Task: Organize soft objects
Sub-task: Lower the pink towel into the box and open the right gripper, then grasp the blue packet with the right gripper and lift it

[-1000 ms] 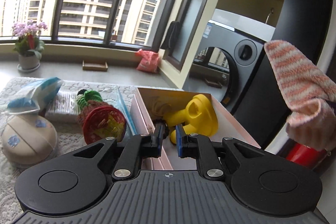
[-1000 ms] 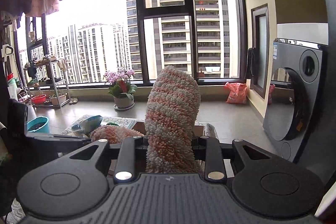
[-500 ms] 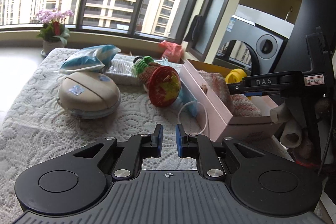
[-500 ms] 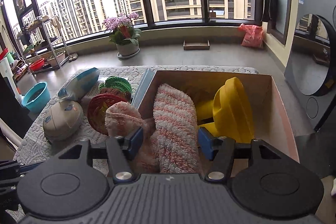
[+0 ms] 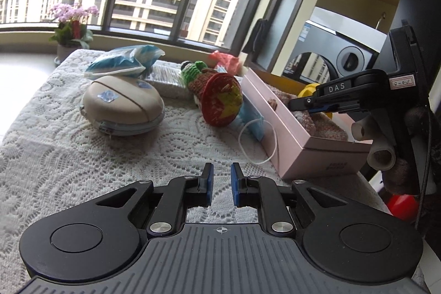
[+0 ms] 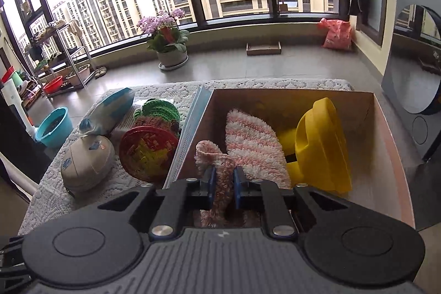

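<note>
A pink-and-white striped fluffy cloth (image 6: 252, 145) lies inside the pink cardboard box (image 6: 397, 156), beside a yellow plastic object (image 6: 322, 148). My right gripper (image 6: 222, 182) is over the box's near end, its jaws shut on a fold of the cloth. In the left wrist view the box (image 5: 311, 148) is at the right with my right gripper (image 5: 308, 105) reaching in over it. My left gripper (image 5: 221, 178) hangs above the lace tablecloth (image 5: 55, 156), nearly shut and empty. A red-and-green crocheted toy (image 5: 217, 98) lies left of the box.
A beige zippered round case (image 5: 121, 109), a blue-white plastic packet (image 5: 124, 62) and a face mask (image 5: 255, 126) lie on the table. A washing machine (image 6: 413, 79) stands to the right. A potted orchid (image 6: 168, 46) is on the floor by the window.
My right gripper lowered the striped cloth into the box and closed tighter on its fold. My left gripper pulled back from the box to above the tablecloth.
</note>
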`<act>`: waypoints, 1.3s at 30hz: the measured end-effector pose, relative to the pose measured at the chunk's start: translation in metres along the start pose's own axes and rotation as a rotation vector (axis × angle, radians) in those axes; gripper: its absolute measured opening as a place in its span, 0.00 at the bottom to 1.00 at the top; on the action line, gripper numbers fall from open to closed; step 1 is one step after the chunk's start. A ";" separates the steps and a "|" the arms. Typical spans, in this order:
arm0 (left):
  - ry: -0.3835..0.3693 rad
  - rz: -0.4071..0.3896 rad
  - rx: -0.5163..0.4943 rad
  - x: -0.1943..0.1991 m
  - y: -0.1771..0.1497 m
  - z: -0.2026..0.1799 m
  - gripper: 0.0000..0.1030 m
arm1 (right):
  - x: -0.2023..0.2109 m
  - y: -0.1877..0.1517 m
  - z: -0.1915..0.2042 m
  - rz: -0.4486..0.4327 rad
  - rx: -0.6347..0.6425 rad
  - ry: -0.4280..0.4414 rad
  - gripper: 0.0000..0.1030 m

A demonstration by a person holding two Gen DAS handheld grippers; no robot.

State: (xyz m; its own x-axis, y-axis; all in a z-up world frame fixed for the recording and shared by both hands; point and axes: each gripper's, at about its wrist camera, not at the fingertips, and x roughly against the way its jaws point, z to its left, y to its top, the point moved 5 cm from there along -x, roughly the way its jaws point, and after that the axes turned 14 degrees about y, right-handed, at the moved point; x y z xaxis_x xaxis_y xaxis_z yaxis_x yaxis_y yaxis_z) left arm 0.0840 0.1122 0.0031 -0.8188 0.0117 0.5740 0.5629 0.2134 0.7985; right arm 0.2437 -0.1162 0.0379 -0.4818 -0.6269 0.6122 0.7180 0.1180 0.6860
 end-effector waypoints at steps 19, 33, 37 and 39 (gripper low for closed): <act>0.181 -0.030 0.062 -0.003 0.010 0.039 0.14 | 0.038 -0.010 0.042 -0.013 0.210 0.025 0.67; 0.298 -0.179 0.316 0.005 0.012 0.122 0.14 | -0.110 0.069 0.188 0.087 0.231 0.122 0.92; 0.291 -0.211 0.314 0.012 0.013 0.123 0.14 | -0.189 0.080 0.215 0.095 0.291 -0.080 0.92; 0.292 -0.211 0.334 0.013 0.013 0.128 0.14 | -0.217 0.082 0.216 0.124 0.315 -0.159 0.92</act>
State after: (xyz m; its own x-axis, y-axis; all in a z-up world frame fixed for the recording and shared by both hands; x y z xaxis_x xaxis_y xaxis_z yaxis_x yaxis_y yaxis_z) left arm 0.0663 0.2399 -0.0017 -0.8182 -0.3300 0.4708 0.2815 0.4840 0.8285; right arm 0.2988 0.1960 0.0459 -0.4908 -0.4681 0.7348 0.5982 0.4321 0.6749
